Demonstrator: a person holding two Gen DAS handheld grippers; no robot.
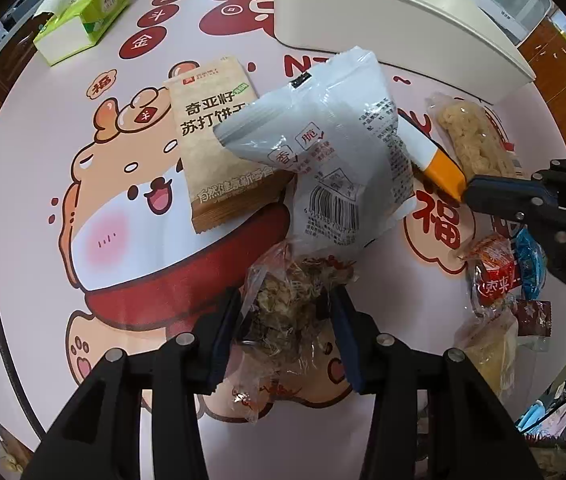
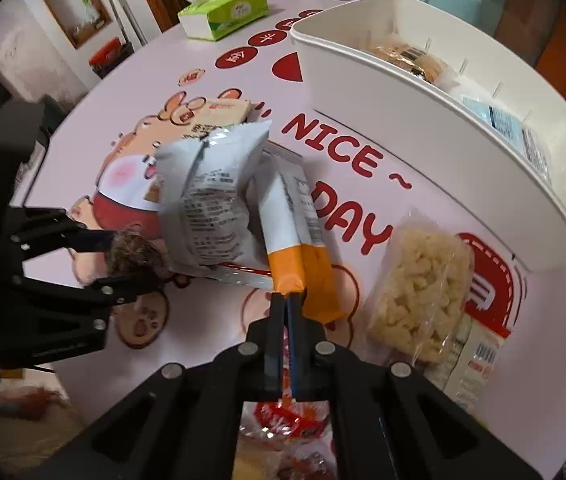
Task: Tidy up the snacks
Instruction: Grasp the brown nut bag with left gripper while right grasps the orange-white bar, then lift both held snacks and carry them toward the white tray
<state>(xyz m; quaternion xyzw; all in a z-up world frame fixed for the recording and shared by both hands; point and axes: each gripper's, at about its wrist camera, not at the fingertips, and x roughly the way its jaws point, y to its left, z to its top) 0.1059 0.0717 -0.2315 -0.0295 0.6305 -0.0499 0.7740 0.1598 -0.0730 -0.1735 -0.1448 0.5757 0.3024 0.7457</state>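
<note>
We find both grippers clamped on snacks. The right gripper [image 2: 289, 300] pinches the orange end seam of the stick pack [image 2: 295, 216], whose long axis runs straight away from it toward the bin [image 2: 403, 120]; the bin lies beyond and to its right, so this hand is nearer. The left gripper [image 1: 283, 320] grips the clear bag [image 1: 295, 300] of brown flakes, under the grey pouch [image 1: 339, 152]. The bin already holds wrapped biscuits and a pale packet between dividers. A puffed bar [image 2: 423, 288] lies alongside.
</note>
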